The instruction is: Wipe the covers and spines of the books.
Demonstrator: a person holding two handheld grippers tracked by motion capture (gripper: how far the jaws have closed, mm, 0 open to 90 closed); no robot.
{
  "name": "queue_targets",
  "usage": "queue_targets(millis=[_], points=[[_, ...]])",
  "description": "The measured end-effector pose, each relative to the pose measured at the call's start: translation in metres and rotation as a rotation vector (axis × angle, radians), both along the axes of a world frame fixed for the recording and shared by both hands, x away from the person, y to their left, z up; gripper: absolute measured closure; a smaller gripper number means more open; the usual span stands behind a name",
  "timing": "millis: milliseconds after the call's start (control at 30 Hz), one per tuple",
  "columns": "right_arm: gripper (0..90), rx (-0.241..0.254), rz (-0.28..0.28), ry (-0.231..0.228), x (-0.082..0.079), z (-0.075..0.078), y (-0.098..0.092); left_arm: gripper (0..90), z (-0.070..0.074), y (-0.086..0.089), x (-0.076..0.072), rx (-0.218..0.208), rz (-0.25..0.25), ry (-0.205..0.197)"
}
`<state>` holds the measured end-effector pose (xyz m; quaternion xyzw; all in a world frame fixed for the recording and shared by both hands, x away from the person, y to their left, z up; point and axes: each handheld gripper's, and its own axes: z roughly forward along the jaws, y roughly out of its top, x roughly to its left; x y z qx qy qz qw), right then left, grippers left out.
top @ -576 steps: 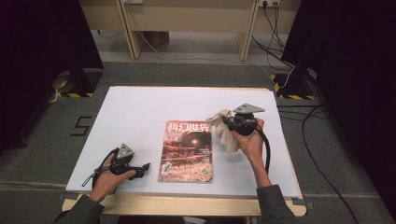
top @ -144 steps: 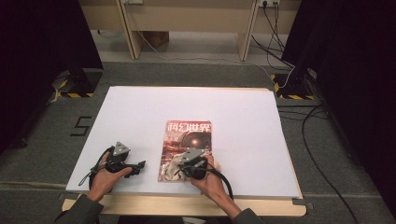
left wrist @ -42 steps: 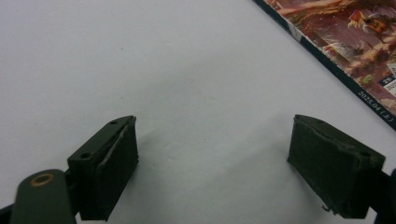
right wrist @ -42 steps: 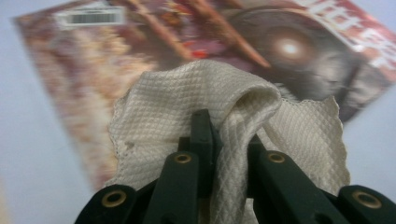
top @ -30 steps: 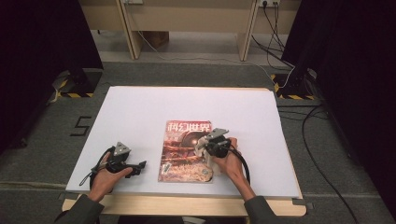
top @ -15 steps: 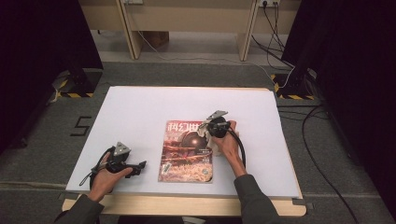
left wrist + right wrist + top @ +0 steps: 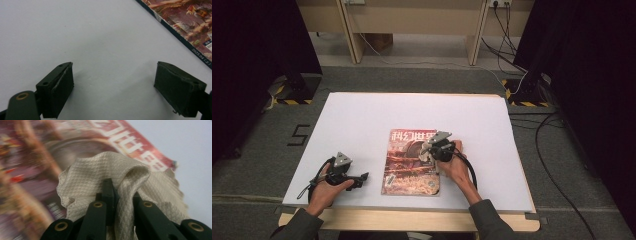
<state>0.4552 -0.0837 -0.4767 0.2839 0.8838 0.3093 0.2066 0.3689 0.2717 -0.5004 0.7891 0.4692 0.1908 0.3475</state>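
A magazine [image 7: 412, 162] with a red and brown cover lies flat on the white table [image 7: 362, 120], near the front middle. My right gripper [image 7: 428, 150] is over the magazine's upper right part, shut on a cream waffle-weave cloth [image 7: 100, 177] that is bunched between its jaws and rests on the cover [image 7: 37, 157]. In the high view the cloth [image 7: 424, 152] shows as a pale wad at the jaw tips. My left gripper [image 7: 358, 178] lies on the table left of the magazine, open, with bare table between its pads [image 7: 58, 85]. The magazine's corner [image 7: 185, 25] shows at the upper right of the left gripper view.
The table's front edge [image 7: 412, 220] is a wooden strip close to the person's forearms. Cables [image 7: 557, 145] run over the grey floor to the right of the table. Wooden desk legs [image 7: 354, 37] stand behind it.
The right gripper with the cloth has slid across the magazine cover, first up toward the title, then back down a little. The left gripper has stayed put.
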Motion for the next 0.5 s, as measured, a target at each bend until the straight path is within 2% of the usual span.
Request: queue_targets(millis=[267, 500], points=[[82.6, 0.016, 0.130, 0.041, -0.058, 0.000, 0.002, 14.8, 0.000, 0.000, 0.000, 0.001, 0.000, 0.000], [82.6, 0.051, 0.185, 0.058, -0.090, -0.001, -0.001, 14.8, 0.000, 0.000, 0.000, 0.001, 0.003, -0.003]])
